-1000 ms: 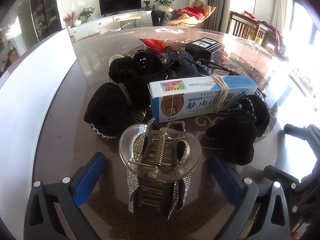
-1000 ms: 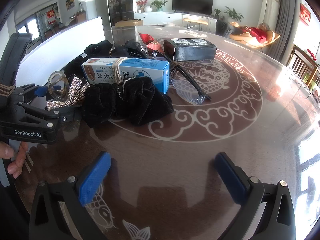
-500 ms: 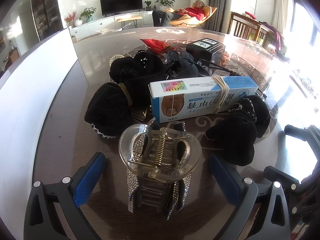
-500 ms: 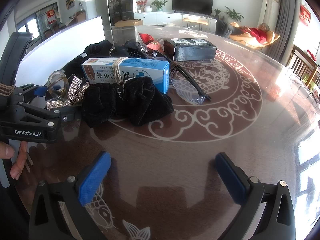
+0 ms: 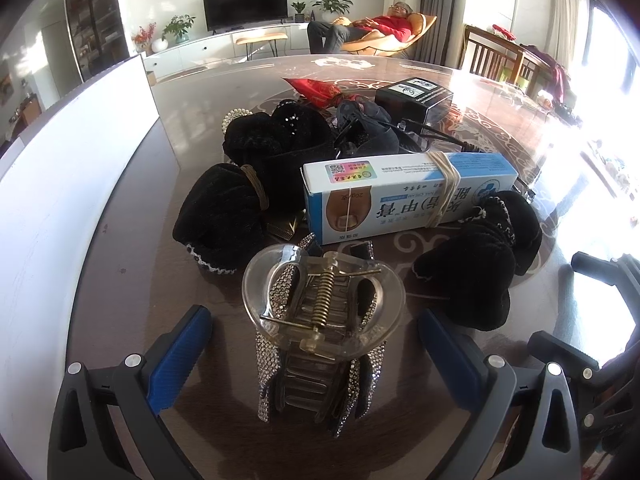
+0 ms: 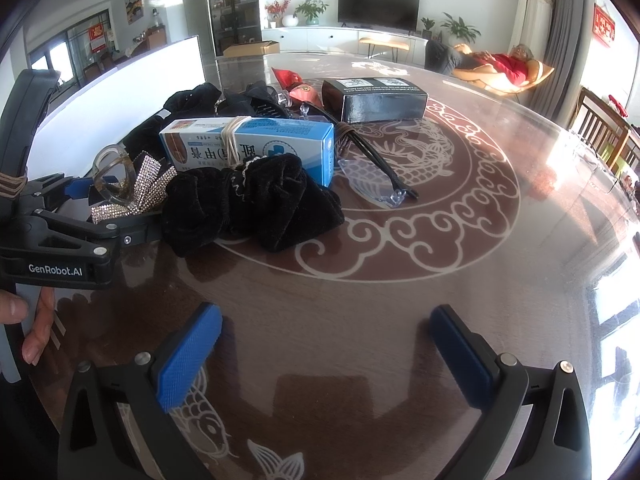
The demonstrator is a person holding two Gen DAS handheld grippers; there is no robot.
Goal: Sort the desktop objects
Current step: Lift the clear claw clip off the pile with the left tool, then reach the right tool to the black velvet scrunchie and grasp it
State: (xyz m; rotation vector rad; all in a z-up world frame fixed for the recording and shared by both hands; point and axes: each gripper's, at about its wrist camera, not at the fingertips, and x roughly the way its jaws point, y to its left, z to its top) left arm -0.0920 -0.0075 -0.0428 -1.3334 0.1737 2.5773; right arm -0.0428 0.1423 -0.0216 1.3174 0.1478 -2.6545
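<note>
A clear hair claw clip with rhinestone bands [image 5: 322, 320] lies on the table between the open fingers of my left gripper [image 5: 316, 344]; it also shows in the right wrist view [image 6: 120, 182]. Behind it lies a blue and white medicine box [image 5: 404, 196] bound with a rubber band, with black velvet scrunchies at its left [image 5: 222, 216] and right [image 5: 476, 276]. My right gripper [image 6: 324, 348] is open and empty over bare table, in front of a black scrunchie [image 6: 252, 204].
A black box [image 6: 374, 100], clear glasses [image 6: 376, 184], red pouches [image 5: 316, 88] and more black hair items [image 5: 276, 136] lie further back. A white board [image 5: 60, 184] stands along the left. The glass-topped table [image 6: 460, 240] has a dragon pattern.
</note>
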